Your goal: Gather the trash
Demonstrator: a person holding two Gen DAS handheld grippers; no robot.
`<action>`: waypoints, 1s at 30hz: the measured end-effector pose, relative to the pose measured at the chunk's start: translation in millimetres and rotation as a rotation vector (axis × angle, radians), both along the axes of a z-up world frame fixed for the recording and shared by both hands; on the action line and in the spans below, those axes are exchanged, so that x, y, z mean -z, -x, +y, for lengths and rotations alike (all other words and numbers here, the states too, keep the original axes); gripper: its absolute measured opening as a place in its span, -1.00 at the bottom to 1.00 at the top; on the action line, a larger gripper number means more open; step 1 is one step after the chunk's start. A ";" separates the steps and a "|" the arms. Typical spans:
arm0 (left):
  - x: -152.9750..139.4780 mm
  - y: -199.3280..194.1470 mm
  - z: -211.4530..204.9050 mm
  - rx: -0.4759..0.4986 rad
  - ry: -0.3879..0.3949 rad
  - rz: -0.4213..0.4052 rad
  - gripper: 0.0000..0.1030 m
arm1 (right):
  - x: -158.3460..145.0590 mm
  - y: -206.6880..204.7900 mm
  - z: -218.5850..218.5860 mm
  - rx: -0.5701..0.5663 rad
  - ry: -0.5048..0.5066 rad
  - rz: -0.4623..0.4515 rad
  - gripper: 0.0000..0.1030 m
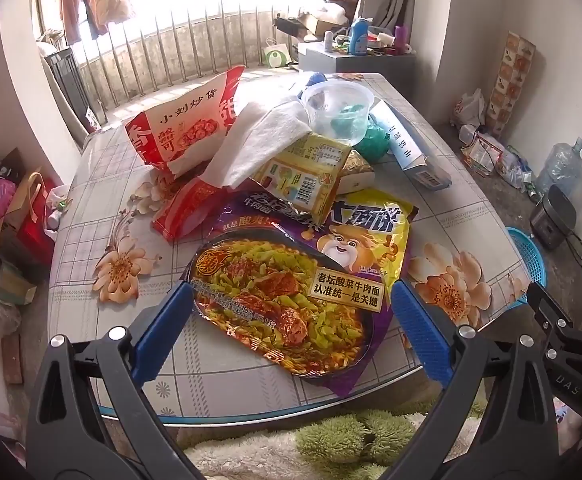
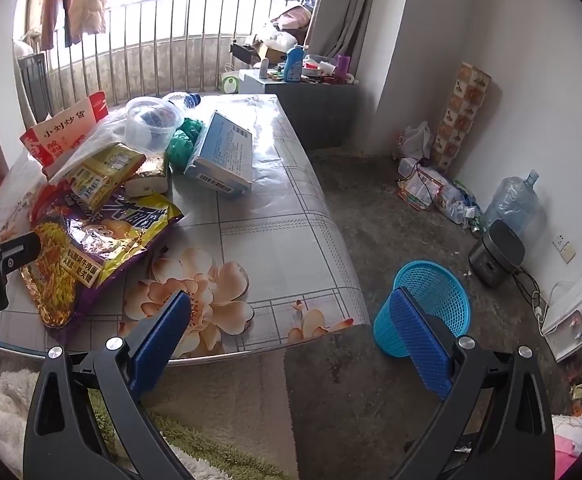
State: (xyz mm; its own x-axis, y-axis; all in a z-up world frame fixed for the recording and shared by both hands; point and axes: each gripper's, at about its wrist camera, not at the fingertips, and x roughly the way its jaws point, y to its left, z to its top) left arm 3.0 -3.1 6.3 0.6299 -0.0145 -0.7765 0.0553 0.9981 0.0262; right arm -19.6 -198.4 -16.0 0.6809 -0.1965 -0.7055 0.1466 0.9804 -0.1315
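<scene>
A pile of trash is spread over the table point(image 1: 103, 208), which is covered with a flowered, checked cloth. Nearest the table's near edge a purple noodle wrapper point(image 1: 291, 300) is laid flat, and a yellow snack bag point(image 1: 375, 232) is overlapped with its far end. Behind these, toward the middle of the table, a yellow-green packet point(image 1: 307, 172) is propped on the heap, with a white paper towel point(image 1: 259, 148) beside it and a red and white snack bag point(image 1: 187, 128) stood up near the table's left edge. A clear plastic tub point(image 1: 337, 108) is seated on top of a green plastic bag point(image 1: 375, 140), and a light blue box point(image 2: 223, 156) is laid beside them toward the table's right edge.

The left gripper point(image 1: 291, 312) is held over the near edge with its jaws wide apart; the purple noodle wrapper is seen between the blue pads point(image 1: 163, 328), but no contact can be told. The right gripper point(image 2: 291, 344) is held beyond the table's near right corner, its jaws likewise spread wide with nothing between them. A blue mesh basket point(image 2: 435, 292) is set on the floor just off that corner, partly hidden by the right gripper's pad.
</scene>
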 end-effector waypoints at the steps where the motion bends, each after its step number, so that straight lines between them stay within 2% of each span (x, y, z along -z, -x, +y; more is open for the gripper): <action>1: 1.0 -0.3 2.6 0.000 0.004 0.002 0.85 | -0.4 0.1 -0.2 0.000 0.001 -0.001 0.88; 30: 5.6 1.2 6.8 -0.004 -0.002 0.010 0.85 | -0.4 -0.1 -1.0 0.006 0.001 -0.002 0.88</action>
State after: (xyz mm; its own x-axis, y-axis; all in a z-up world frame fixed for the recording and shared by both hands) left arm 1.8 3.7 0.7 0.6219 -0.0103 -0.7830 0.0516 0.9983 0.0278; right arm -19.5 -199.4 -15.6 0.6808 -0.2012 -0.7043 0.1527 0.9794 -0.1322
